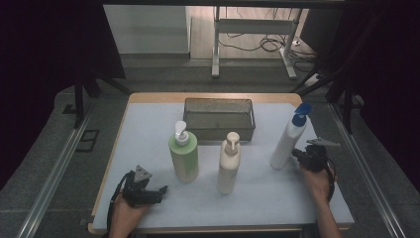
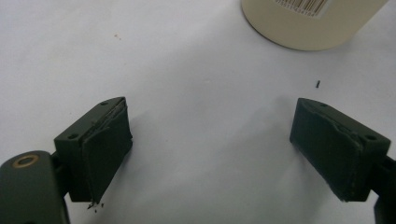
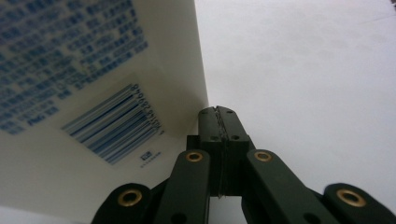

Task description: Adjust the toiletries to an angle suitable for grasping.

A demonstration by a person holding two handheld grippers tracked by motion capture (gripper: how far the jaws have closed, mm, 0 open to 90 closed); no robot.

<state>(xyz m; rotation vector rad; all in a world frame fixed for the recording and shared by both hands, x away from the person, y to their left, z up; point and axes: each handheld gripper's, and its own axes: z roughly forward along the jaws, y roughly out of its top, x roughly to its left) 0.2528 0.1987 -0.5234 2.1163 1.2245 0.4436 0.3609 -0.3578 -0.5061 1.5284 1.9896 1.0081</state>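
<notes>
Right tongs (image 3: 219, 114) were pressed fully together with nothing between them, tip at the base of the white bottle with the blue cap (image 1: 288, 141), which stood upright near the table's (image 1: 148, 198) right edge. Whether the tip touched the bottle could not be made out. In the right gripper view the bottle was cut off; its blue label text was too blurred to read, though the barcode showed. Left tongs (image 2: 210, 149) stood wide apart, empty, over bare table; ahead of them the cream bottle (image 2: 308, 23) showed its base alone.
</notes>
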